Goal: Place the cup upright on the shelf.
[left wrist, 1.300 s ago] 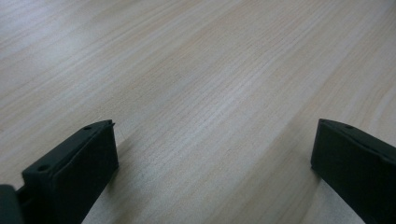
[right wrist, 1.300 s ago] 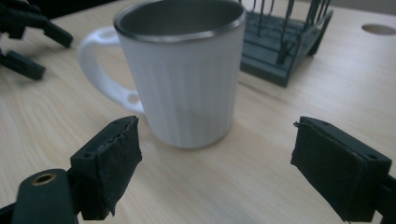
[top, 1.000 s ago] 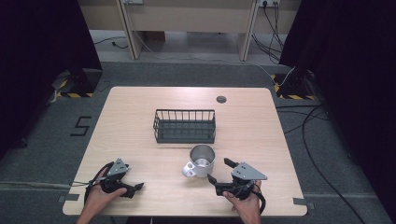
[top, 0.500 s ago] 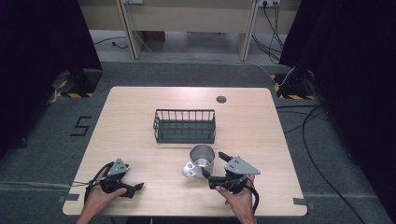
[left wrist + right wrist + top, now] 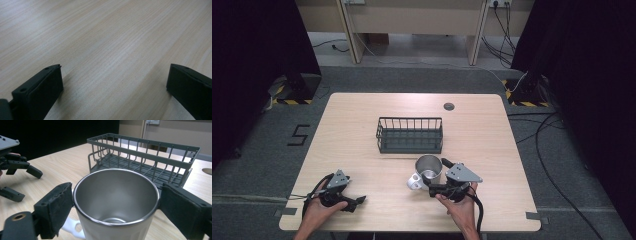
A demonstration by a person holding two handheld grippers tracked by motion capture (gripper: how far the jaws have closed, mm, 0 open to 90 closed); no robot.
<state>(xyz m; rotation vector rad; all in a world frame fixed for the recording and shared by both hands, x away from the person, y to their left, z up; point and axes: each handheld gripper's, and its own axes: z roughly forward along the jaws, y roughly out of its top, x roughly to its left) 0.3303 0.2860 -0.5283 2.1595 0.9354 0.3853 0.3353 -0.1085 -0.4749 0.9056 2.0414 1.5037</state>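
Mug framed, not yet gripped.
My right gripper (image 5: 110, 207) has just been opening; its jaws now flank the upright steel mug (image 5: 116, 202), which stands on the surface (image 5: 492, 130) before the empty wire basket (image 5: 410, 135). Gripping and lifting remain. My left gripper (image 5: 112, 85) rests open, empty.

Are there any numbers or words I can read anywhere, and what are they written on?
"5": a black digit on the grey floor, left of the table.
No words or brands can be read on the cup or the basket.
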